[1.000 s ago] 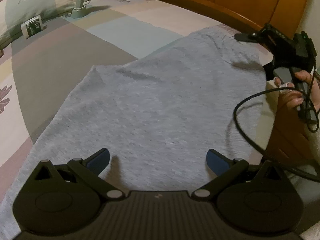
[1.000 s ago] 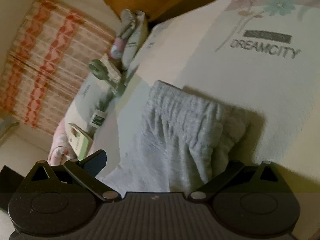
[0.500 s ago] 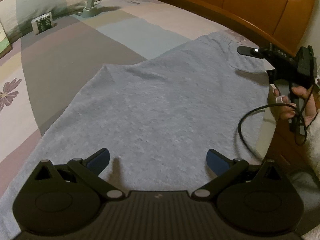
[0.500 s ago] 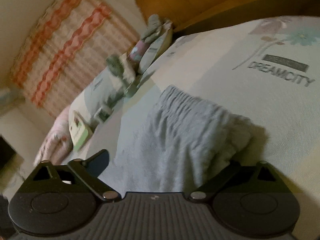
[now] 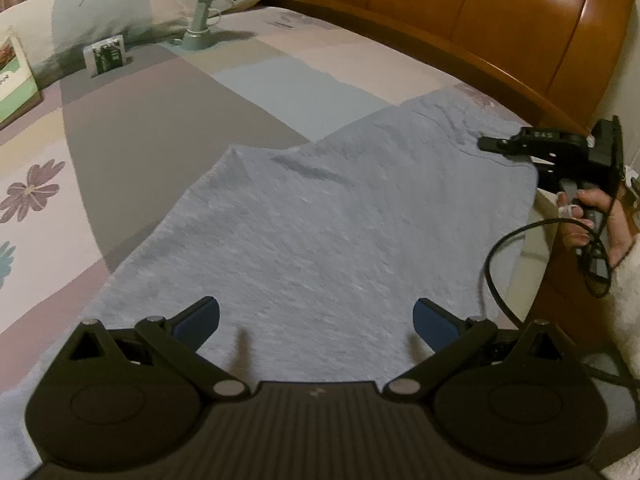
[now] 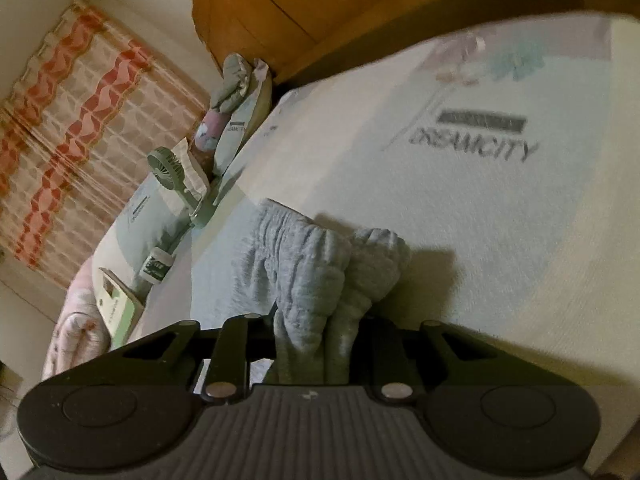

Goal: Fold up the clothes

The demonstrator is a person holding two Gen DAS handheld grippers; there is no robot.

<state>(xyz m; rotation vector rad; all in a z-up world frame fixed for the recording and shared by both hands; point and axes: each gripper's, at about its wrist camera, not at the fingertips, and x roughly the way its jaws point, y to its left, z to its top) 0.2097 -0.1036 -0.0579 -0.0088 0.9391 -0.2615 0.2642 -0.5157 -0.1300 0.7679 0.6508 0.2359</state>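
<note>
Garment: your one grey garment (image 5: pixel 320 220) lies spread flat on the bed (image 5: pixel 160 128), its long axis running from the near left toward the far right, where the gathered waistband end sits by the wooden headboard (image 5: pixel 460 12).
Right gripper: your right gripper (image 6: pixel 316 344) is closing, and the bunched waistband cloth (image 6: pixel 304 280) is pinched between its two fingers; in the left wrist view it (image 5: pixel 520 146) reaches in at the garment's far right corner, held by your hand (image 5: pixel 592 224).
Left gripper: your left gripper (image 5: pixel 316 320) hangs over the garment's near end with its jaws spread wide and only flat cloth below them, nothing gripped.
Cable: one black cable (image 5: pixel 496 264) loops down from your right hand, beside the garment's right edge.
Around: one small green desk fan (image 5: pixel 204 0) stands far left near the pillows (image 5: pixel 108 8); one small dark-printed box (image 5: pixel 107 55) stands just in front of a pillow; one green-and-white book-like item (image 5: pixel 12 80) lies at the far left edge.
In the way: the cloth between your two grippers is clear.
Count: two grippers, one garment, one fan.
</note>
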